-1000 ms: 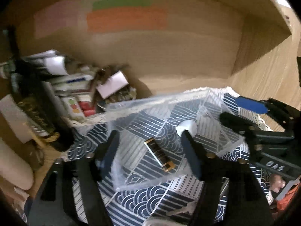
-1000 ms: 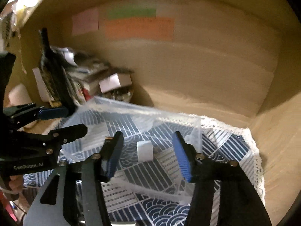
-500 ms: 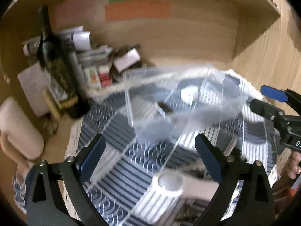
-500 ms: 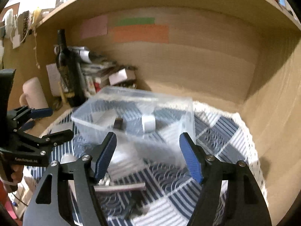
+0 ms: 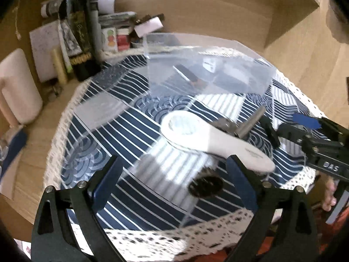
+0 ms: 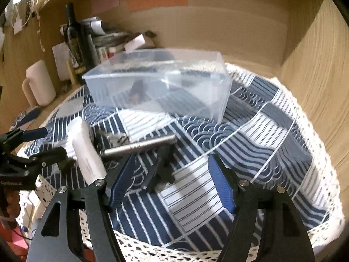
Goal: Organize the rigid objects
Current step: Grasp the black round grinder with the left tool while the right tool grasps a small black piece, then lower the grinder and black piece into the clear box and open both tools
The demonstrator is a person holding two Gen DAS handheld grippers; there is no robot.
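On the patterned cloth [image 5: 135, 118], with both grippers, left [image 5: 172, 187] and right [image 6: 172, 181], spread and empty, the clear bin [image 6: 157, 87] sits at the back, so approach the white paddle [image 5: 209, 137] or metal rod [image 6: 139, 145] squarely before closing.

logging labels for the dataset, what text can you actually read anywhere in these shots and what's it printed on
"DAS": white letters on the black body of the right gripper, seen from the left wrist view; it may be cut off.
Print on the left gripper body: too blurred to read.
Gold label on the dark bottle: too blurred.
Mark on the white handle and engraving on the metal rod: too small to read.
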